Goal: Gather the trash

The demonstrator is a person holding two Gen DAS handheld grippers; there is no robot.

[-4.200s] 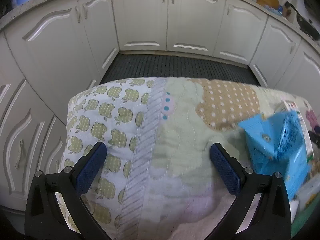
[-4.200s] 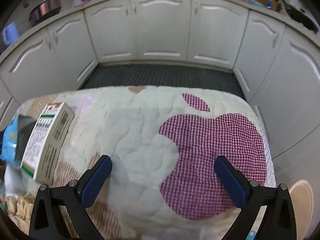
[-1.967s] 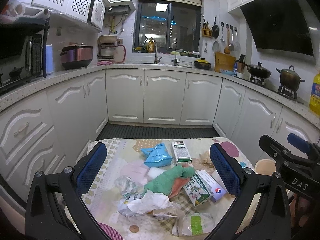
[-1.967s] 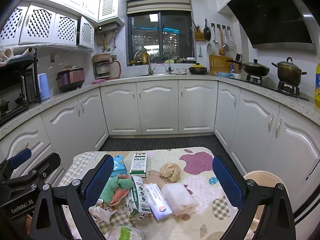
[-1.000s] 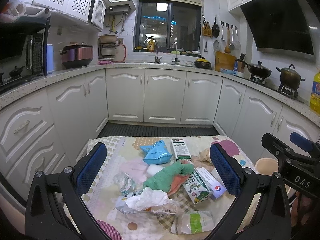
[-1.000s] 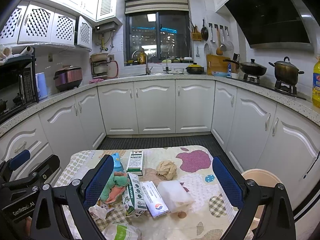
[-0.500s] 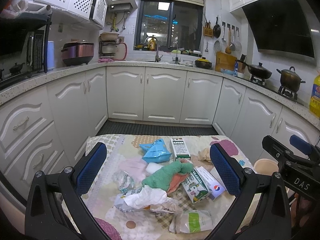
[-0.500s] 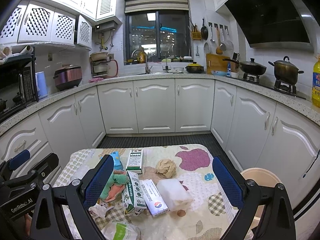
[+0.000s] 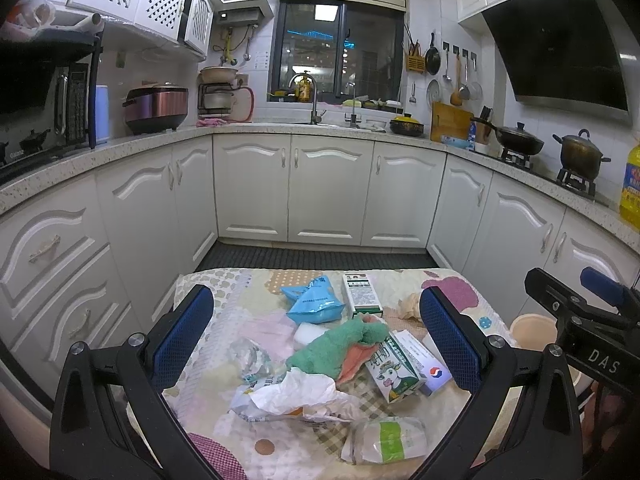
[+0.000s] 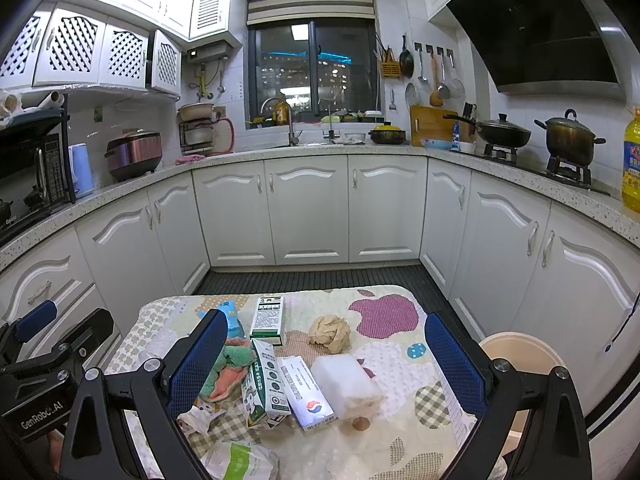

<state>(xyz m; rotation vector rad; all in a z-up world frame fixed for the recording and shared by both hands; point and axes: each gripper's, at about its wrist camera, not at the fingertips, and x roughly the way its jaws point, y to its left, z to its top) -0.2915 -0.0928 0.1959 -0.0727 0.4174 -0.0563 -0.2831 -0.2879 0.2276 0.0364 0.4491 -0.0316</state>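
on quilted table (image 10: 400, 452), crumpled, mixed trash (image 10: 264, 384)

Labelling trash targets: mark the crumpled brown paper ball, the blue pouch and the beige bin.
crumpled brown paper ball (image 10: 330, 333), right wrist view, centre of the wad
blue pouch (image 9: 314, 301), left wrist view, middle of its face
beige bin (image 10: 520, 354), right wrist view, inside wall

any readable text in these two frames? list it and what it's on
"DAS": black body of the right gripper, seen from the left wrist.
"GenRobot.AI": black body of the left gripper, seen from the right wrist.
Print on the green-and-white milk carton, white flat box and upright green-and-white box: too small to read.
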